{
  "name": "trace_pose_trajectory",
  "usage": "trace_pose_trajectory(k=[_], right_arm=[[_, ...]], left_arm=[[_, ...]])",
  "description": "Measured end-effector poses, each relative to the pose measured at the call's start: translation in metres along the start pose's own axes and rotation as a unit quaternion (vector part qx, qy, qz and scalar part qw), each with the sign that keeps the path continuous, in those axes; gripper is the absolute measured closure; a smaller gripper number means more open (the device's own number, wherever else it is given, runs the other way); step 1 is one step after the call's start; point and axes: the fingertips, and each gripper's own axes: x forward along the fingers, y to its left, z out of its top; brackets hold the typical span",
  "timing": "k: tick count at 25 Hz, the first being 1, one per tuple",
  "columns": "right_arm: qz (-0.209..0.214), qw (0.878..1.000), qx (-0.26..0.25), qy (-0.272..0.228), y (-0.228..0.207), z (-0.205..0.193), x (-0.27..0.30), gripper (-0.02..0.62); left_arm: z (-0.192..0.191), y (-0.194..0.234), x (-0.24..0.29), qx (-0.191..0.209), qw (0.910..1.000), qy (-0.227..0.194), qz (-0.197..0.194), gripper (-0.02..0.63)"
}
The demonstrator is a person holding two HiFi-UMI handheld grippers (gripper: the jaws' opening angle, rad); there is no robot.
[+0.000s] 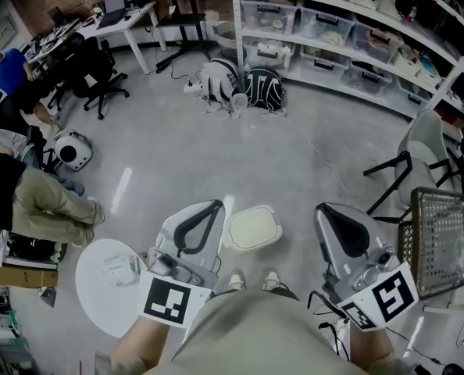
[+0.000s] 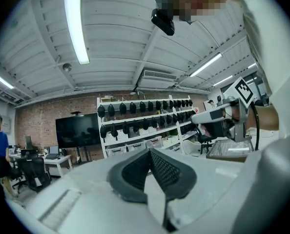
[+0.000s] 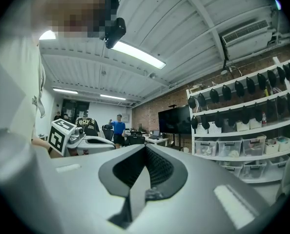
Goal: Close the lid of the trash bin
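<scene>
A small white trash bin [image 1: 253, 227] stands on the grey floor just in front of my shoes, between the two grippers. Seen from above, its pale square lid lies flat over the top. My left gripper [image 1: 203, 210] hangs left of the bin, jaws shut with nothing between them. The right gripper [image 1: 326, 211] is to the bin's right, also shut and empty. Both gripper views point up and outward at the room. In them the left gripper [image 2: 149, 152] and the right gripper [image 3: 146, 147] show their pads pressed together. The bin is in neither gripper view.
A round white table [image 1: 99, 287] stands at my left. A wire mesh basket [image 1: 439, 241] and a grey chair [image 1: 421, 151] are at the right. Shelves with plastic boxes [image 1: 333, 30] line the back. Backpacks [image 1: 244, 88] lie on the floor. People [image 1: 29, 201] sit at the far left.
</scene>
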Motion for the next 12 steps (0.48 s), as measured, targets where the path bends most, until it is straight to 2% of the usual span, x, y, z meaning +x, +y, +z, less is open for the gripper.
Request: trace_pose_trajectory(k=[12], right_arm=[[-0.002,1.0,0.007,0.006,-0.0042,-0.0036,0.0041,0.592]], left_arm=[[0.0023,0.0035,0.0007,-0.012,0.9999,0.002,0.009,0.603]])
